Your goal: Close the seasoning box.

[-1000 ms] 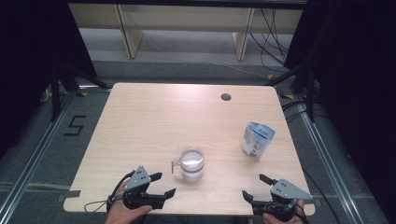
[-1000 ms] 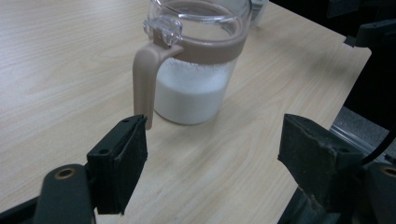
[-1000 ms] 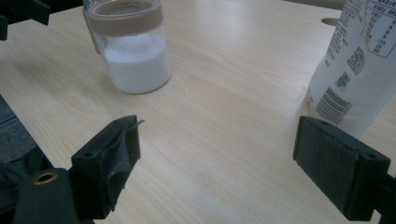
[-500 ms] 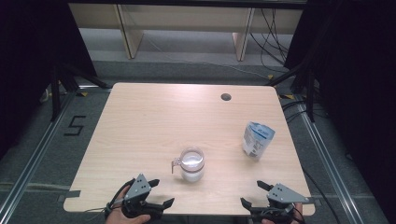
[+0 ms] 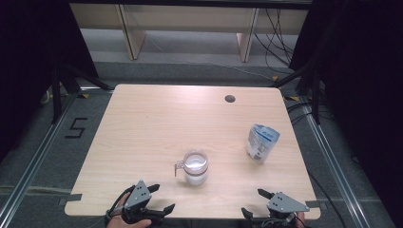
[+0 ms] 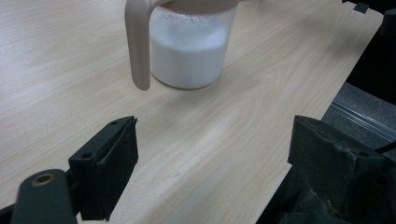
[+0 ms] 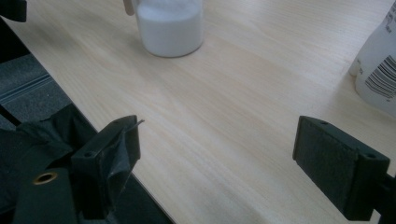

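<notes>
One clear plastic jug of white powder (image 5: 195,167) and one white-and-blue pouch (image 5: 262,141) stand on the wooden table (image 5: 157,123), while the left gripper (image 5: 159,198) and right gripper (image 5: 254,203) hover at its near edge, jaws wide and empty.

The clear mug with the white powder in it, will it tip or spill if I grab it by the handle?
The mug is squat and mostly full, so probably stable but bottom-heavy. Its handle looks thin, so a lift there may tilt it. I see no lid, so powder could spill.

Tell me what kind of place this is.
Probably a lab or recording setup, not a home: a bare wooden table on grey carpet, metal rails beside it, loose cables behind, and a taped number on the floor.
</notes>
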The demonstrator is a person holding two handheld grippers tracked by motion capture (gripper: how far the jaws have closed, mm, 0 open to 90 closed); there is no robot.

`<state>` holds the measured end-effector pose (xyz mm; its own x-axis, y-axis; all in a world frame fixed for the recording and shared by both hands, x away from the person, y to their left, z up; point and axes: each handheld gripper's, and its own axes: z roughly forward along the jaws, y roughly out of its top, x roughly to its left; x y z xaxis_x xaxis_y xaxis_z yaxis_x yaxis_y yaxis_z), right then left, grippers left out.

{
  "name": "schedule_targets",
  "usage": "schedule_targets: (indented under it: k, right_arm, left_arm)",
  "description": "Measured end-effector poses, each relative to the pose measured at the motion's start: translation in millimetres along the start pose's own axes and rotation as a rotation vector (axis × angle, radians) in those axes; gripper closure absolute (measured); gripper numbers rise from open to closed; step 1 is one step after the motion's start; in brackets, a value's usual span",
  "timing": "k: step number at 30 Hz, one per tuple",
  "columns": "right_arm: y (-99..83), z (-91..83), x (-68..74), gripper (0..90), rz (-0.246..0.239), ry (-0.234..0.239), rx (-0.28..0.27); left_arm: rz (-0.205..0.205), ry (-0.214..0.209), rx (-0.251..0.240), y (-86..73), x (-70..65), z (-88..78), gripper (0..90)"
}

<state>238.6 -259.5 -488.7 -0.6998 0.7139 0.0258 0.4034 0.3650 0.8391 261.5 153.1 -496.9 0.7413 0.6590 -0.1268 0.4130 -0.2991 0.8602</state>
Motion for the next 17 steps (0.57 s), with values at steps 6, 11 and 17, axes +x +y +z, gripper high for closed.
schedule_targets:
  k: [6, 11, 17]
  right_arm:
    - [-0.1, 1.9, 1.2, 15.7, 0.000, -0.020, 0.003]
    - [-0.6, 3.0, 1.2, 15.6, 0.016, -0.018, 0.019]
    - [-1.2, 4.3, -0.2, 15.7, 0.003, -0.033, 0.020]
  left_arm:
    - [-0.022, 0.009, 0.000, -1.0, 1.9, 0.5, 15.3]
    - [-0.024, 0.021, 0.019, -1.3, 2.3, 0.6, 15.3]
    - [-0.035, 0.019, 0.011, -1.9, 3.4, 1.5, 15.3]
